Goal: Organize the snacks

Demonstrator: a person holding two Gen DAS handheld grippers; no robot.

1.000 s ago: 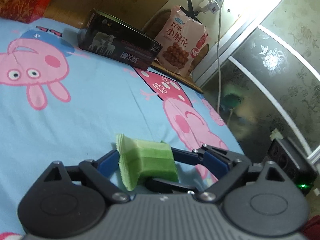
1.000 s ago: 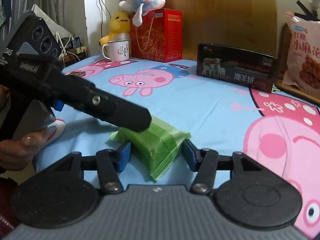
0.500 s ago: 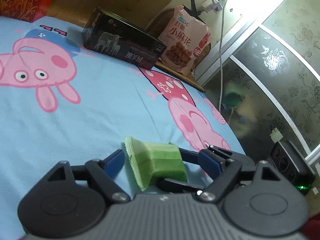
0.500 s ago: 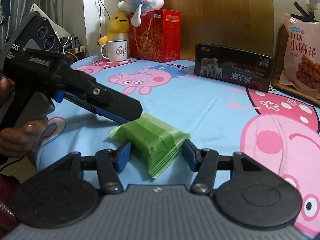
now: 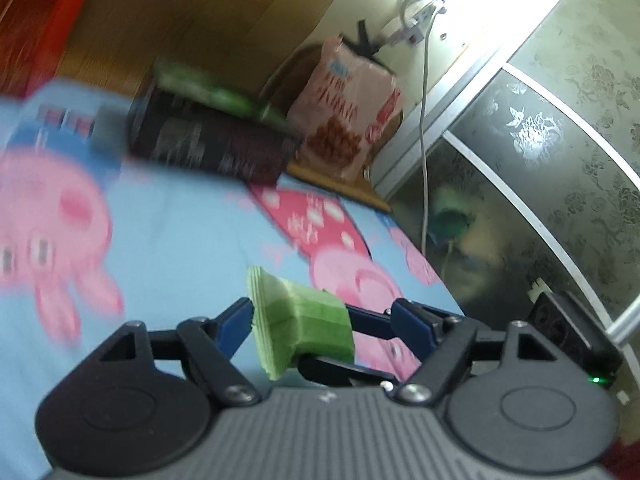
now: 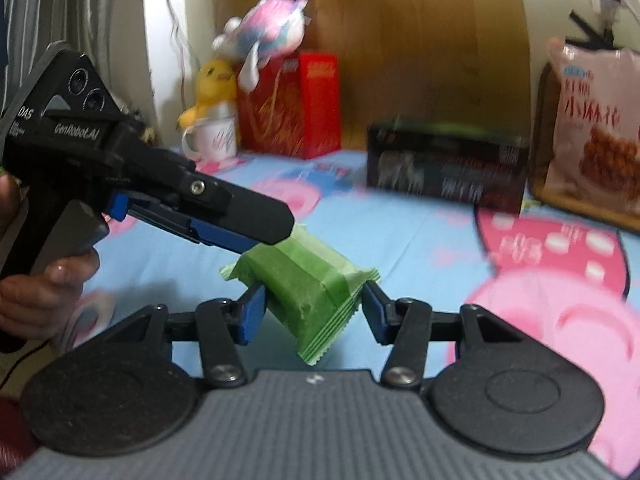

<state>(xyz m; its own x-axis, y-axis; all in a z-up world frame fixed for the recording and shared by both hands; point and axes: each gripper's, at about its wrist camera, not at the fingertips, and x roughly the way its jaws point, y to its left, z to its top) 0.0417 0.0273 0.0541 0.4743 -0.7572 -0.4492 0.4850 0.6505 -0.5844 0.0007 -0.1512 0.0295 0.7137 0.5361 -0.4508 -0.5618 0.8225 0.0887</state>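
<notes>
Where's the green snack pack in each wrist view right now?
Left wrist: green pack low centre, between the left gripper fingers, touching the left one only.
Right wrist: green pack low centre, held between the right gripper fingers, off the sheet.
Shared landmark: black box by the headboard.

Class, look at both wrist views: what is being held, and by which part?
The green snack pack: the right hand-held gripper clamps its sides near one crimped end; the left hand-held gripper closes around the other end.
</notes>
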